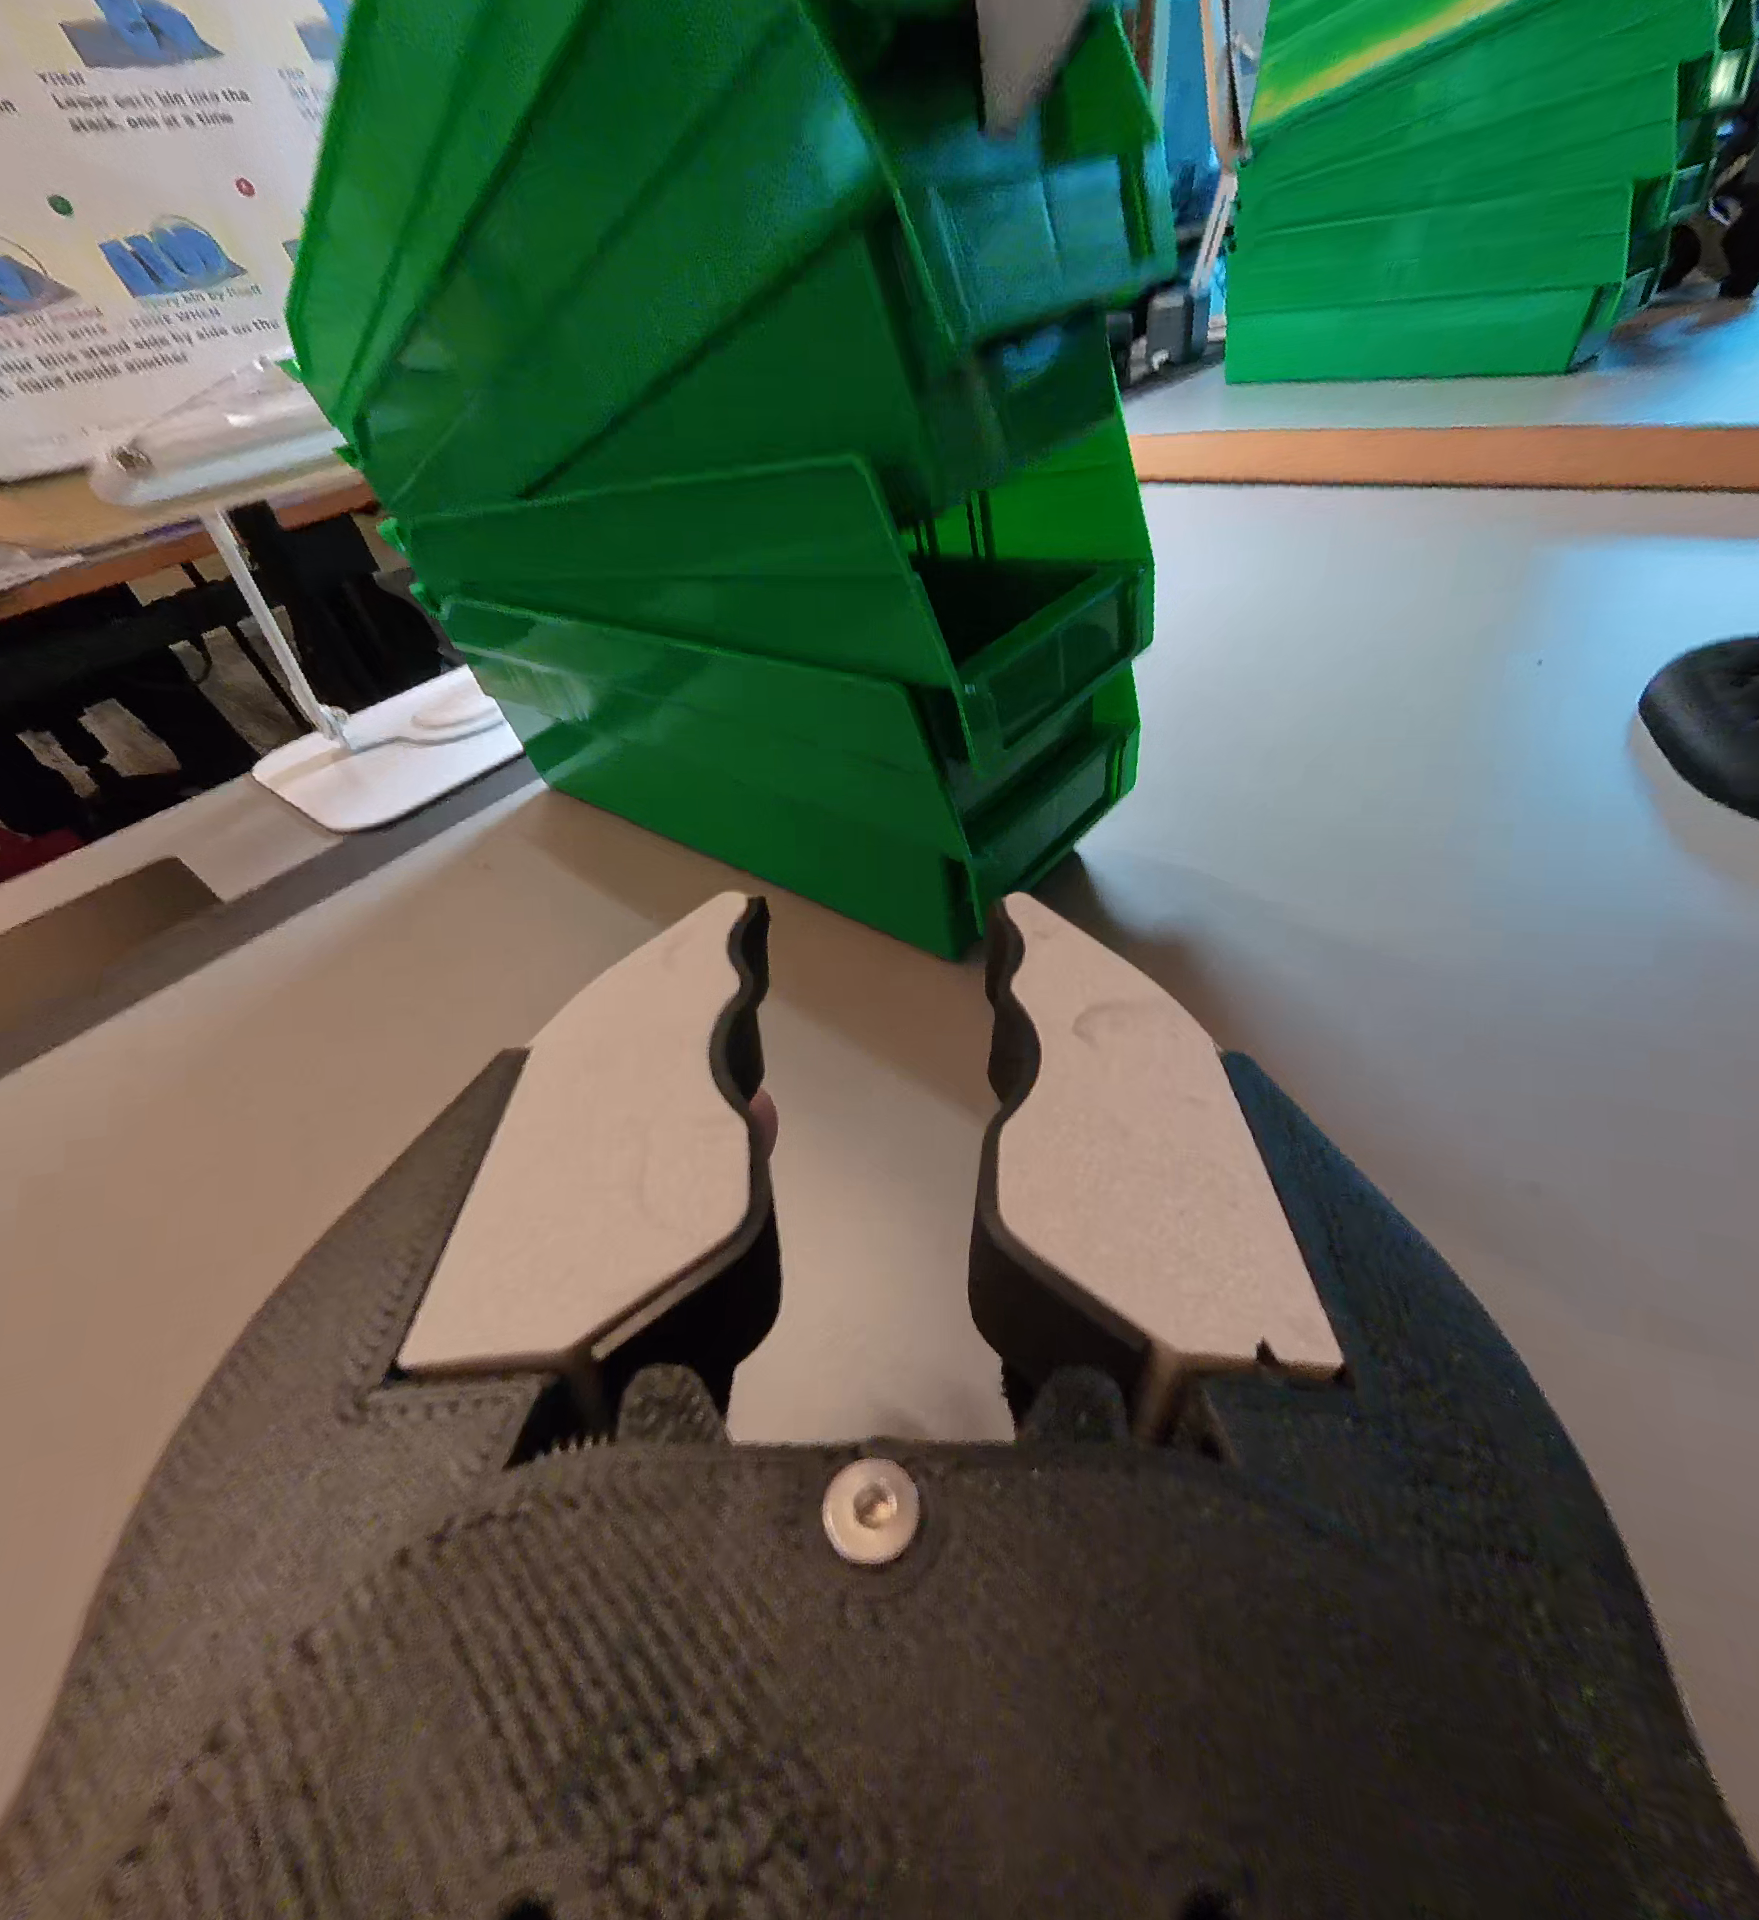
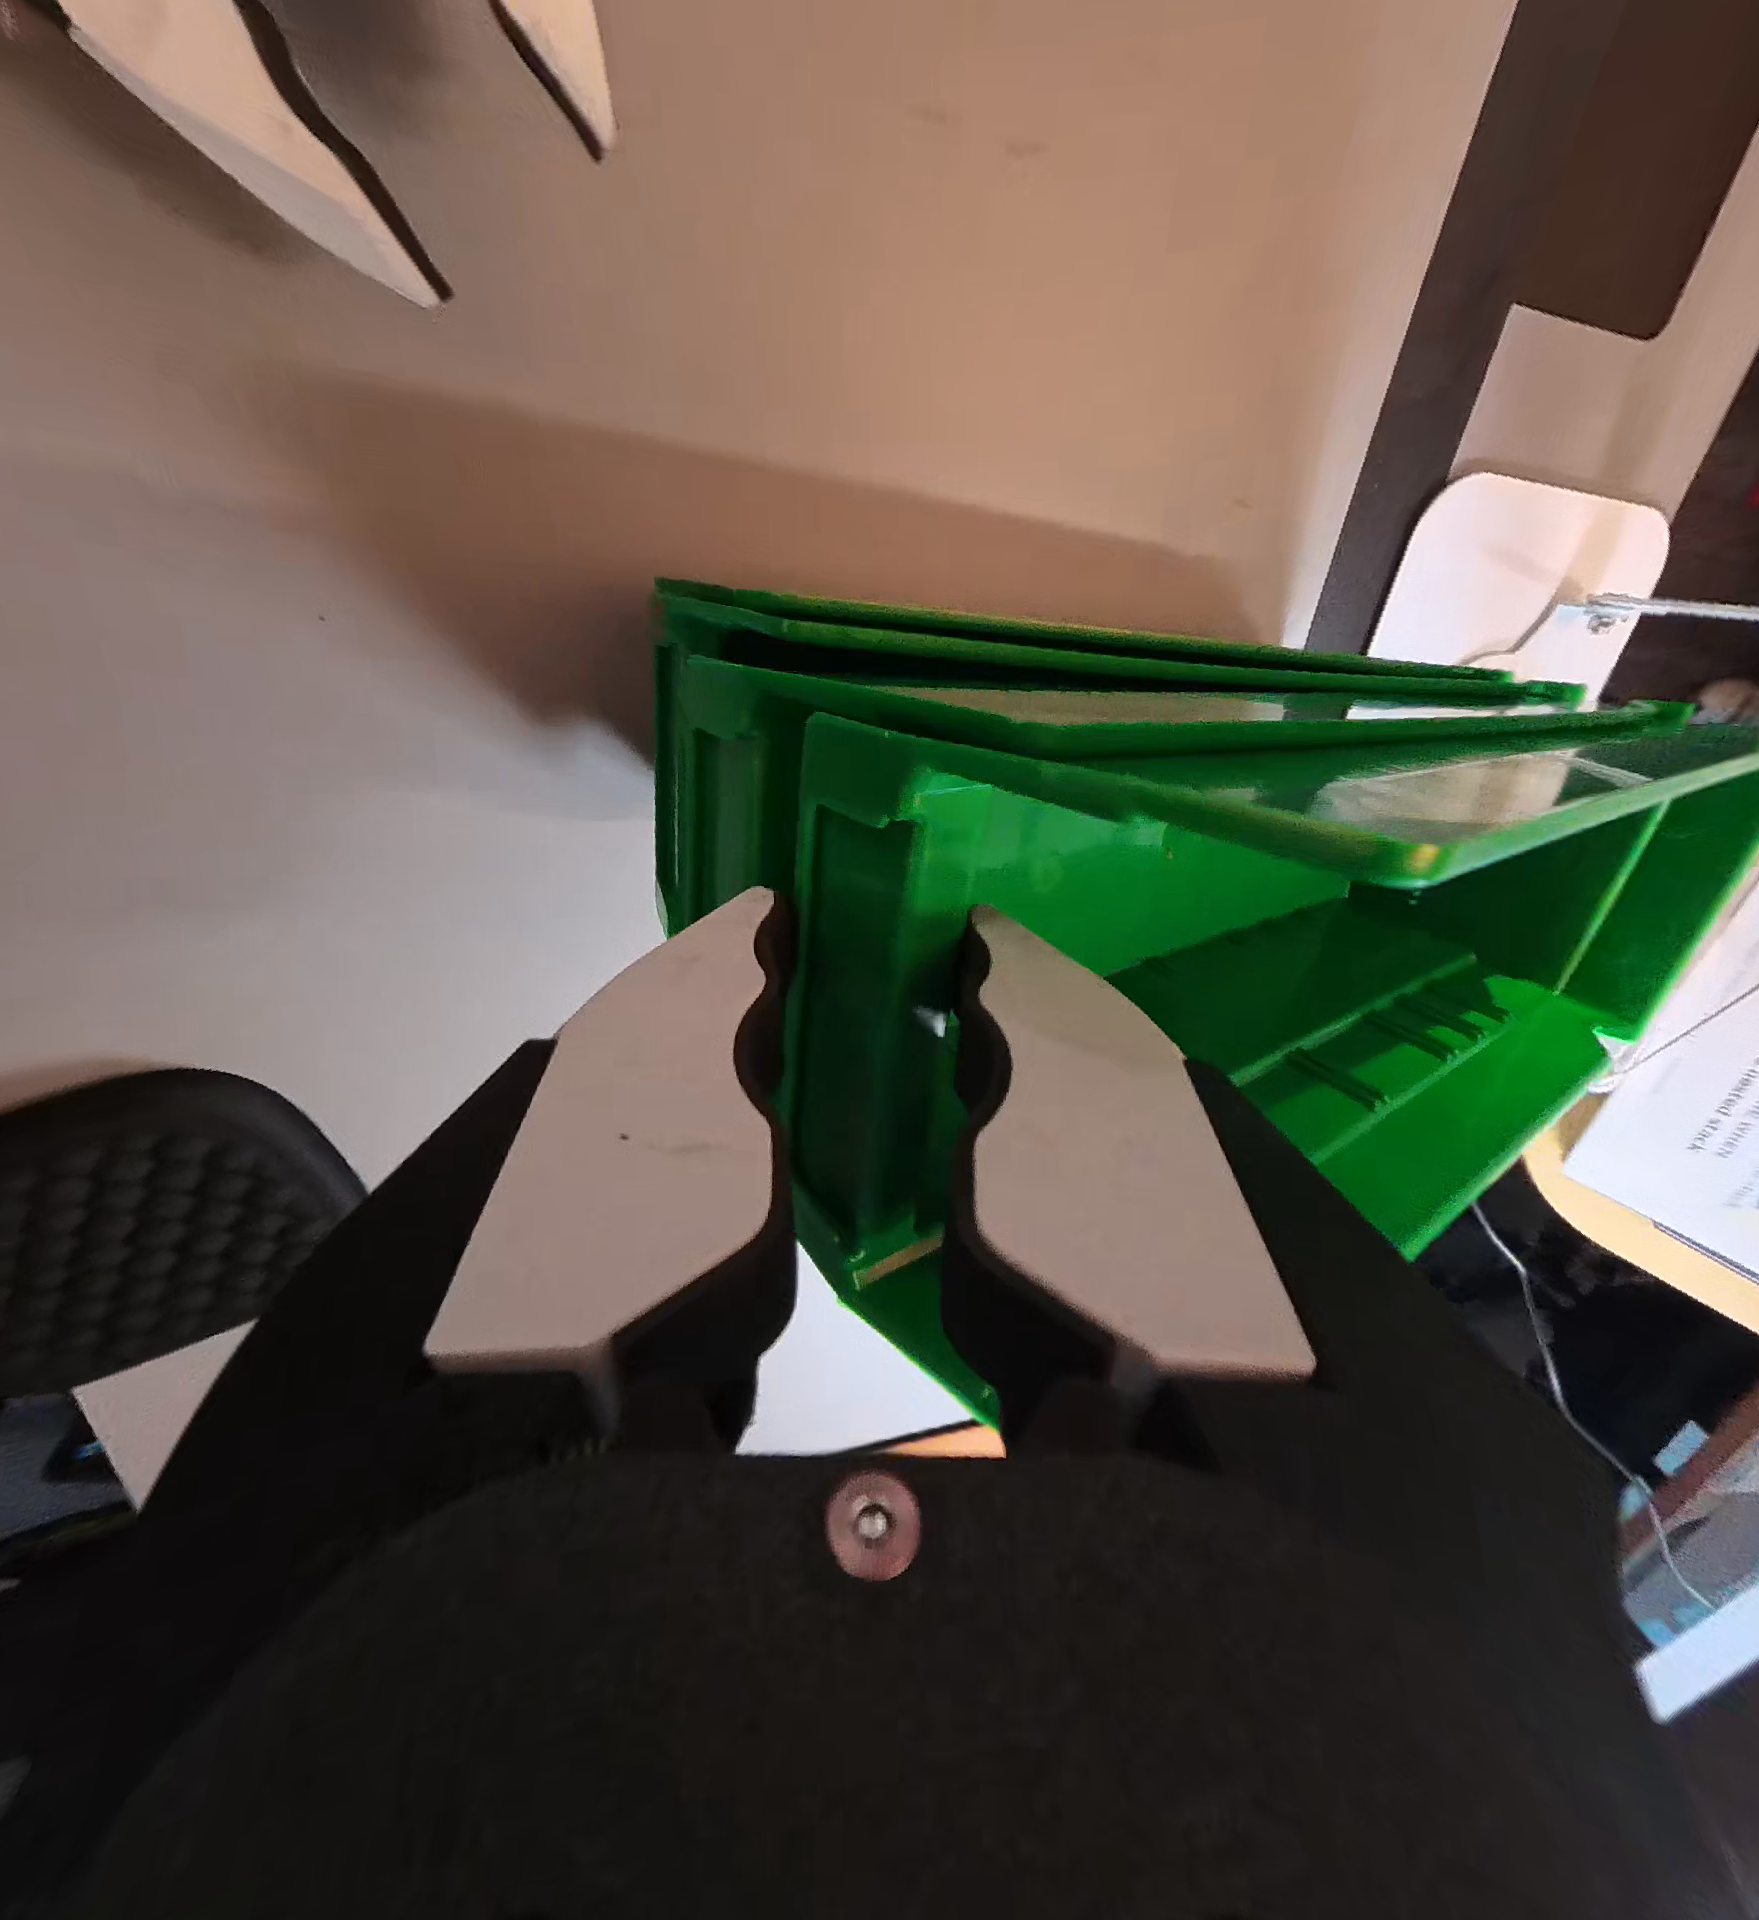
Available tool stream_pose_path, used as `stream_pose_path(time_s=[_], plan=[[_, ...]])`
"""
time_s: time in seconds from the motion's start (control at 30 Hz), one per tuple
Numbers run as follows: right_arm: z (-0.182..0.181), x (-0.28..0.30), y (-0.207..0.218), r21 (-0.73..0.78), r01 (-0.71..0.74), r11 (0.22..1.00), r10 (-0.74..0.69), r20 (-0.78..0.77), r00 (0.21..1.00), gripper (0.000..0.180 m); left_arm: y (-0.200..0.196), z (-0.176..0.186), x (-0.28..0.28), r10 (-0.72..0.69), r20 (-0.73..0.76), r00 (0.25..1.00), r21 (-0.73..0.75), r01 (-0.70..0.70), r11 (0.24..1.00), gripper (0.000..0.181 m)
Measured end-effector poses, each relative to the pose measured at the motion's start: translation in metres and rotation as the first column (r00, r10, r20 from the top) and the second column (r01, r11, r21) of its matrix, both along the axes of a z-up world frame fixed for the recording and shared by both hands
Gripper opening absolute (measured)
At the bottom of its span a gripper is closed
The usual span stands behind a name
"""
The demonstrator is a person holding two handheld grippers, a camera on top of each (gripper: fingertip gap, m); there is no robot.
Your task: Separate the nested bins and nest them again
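Note:
A stack of several nested green bins stands on the grey table. The upper bins are tilted up at the front, and the lower ones lie flat. My right gripper is shut on the front lip of the top bin; one of its fingers shows at the top of the left wrist view. My left gripper is open and empty, low over the table just in front of the bottom bin's corner. It also shows in the right wrist view.
A second stack of green bins stands at the back right. A white stand base and an instruction sheet are left of the stack. A black mesh chair is at the table's right edge. Spacing between my two grippers at the tips: around 15 cm.

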State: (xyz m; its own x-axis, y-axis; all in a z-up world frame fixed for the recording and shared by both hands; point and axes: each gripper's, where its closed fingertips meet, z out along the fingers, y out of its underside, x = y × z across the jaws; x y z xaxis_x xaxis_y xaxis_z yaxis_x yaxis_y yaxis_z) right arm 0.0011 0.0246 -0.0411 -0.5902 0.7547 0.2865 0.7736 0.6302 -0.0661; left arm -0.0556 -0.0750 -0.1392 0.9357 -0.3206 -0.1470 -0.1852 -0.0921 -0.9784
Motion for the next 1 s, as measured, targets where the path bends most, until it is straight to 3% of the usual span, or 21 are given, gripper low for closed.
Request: stream_pose_path(time_s=[0.3,0.43,0.6,0.8,1.0], plan=[[-0.01,-0.002,-0.01,-0.058,-0.003,0.998,0.001,-0.04,0.999,0.028,0.063,0.087,0.034,-0.046,0.21,0.977,0.094,0.027,0.995,0.038],[-0.009,0.0,-0.007,-0.045,-0.012,0.999,0.01,-0.05,0.999,0.028,0.079,0.08,0.044,-0.054,0.214,0.975,0.078,0.038,0.996,0.036],[0.016,-0.004,-0.009,-0.103,-0.009,0.995,0.0,-0.093,0.996,0.029,0.078,0.055,0.042,0.053,0.092,0.994,0.05,-0.058,0.997,0.032],[0.044,-0.004,0.0,-0.065,0.011,0.998,-0.018,-0.104,0.994,0.03,0.075,0.056,0.041,0.039,0.069,0.997,0.054,-0.042,0.998,0.031],[0.097,-0.007,0.01,-0.043,0.016,0.999,-0.026,-0.241,0.97,0.031,0.051,0.078,0.023,0.021,0.062,0.998,0.076,-0.026,0.997,0.045]])
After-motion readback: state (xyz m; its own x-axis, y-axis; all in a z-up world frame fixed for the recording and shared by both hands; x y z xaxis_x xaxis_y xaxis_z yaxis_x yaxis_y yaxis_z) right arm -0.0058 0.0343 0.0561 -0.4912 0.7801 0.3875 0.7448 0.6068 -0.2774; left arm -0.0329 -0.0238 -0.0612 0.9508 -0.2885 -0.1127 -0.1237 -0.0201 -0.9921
